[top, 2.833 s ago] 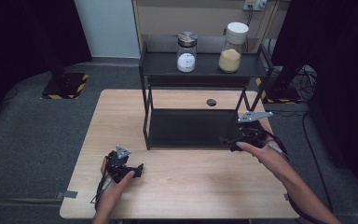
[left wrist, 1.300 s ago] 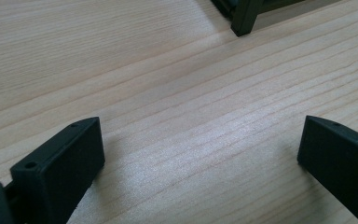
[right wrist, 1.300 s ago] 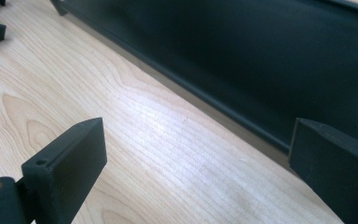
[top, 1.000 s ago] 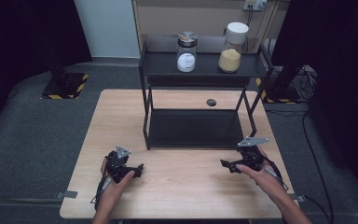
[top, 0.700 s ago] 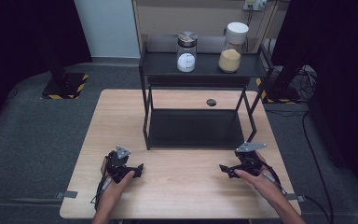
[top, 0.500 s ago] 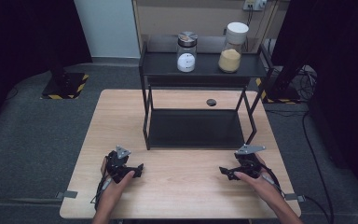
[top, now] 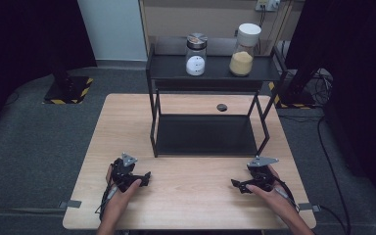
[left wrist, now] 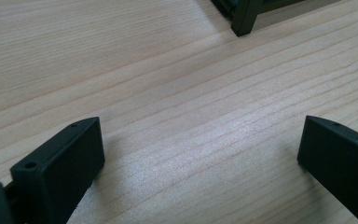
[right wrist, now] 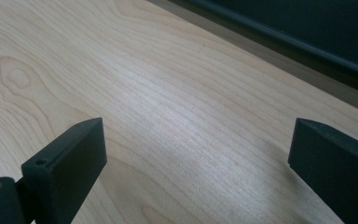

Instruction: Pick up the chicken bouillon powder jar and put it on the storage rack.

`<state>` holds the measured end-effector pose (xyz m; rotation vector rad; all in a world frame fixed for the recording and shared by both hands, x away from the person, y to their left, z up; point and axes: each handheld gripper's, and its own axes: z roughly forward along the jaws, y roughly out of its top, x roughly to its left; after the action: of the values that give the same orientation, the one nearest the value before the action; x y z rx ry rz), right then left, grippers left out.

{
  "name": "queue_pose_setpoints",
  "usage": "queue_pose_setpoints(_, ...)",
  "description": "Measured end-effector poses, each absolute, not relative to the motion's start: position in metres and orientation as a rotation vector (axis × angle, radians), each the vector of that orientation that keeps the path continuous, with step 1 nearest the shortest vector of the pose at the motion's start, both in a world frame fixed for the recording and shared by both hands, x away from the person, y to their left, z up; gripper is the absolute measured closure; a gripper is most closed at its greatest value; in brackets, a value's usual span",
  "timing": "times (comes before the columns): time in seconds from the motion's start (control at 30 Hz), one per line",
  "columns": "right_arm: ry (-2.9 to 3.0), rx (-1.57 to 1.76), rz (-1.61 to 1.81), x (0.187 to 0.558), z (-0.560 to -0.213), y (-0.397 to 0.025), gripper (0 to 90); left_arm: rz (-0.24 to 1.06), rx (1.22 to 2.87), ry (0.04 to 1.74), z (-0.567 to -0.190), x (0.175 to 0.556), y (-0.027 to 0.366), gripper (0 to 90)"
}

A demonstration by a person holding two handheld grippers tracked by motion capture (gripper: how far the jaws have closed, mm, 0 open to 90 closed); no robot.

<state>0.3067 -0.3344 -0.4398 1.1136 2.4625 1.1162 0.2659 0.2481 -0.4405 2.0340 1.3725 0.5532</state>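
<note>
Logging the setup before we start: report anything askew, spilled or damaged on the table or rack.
Nothing stands out. Both jars stand upright and lidded on the rack's top shelf, no spill around them. The left gripper and right gripper rest open on the bare table.

1. Light wooden table (top: 191, 196) on grey carpeted floor (top: 39, 142).
2. Black 2-tier metal shelf (top: 210, 73) at the table's far side.
3. Pale wall panel (top: 112, 27) behind, flanked by dark curtains (top: 24, 34).
4. Yellow-black striped stand base (top: 68, 90) on the floor, left.
</note>
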Motion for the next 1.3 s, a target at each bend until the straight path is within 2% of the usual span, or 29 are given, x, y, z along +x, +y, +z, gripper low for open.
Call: queue_pose_setpoints(1.3, 2.298, 1.218, 1.042, 0.295, -0.451, -0.361, 4.6, 0.554, 2.033, 1.374, -0.44, 0.266, 0.248, 0.0)
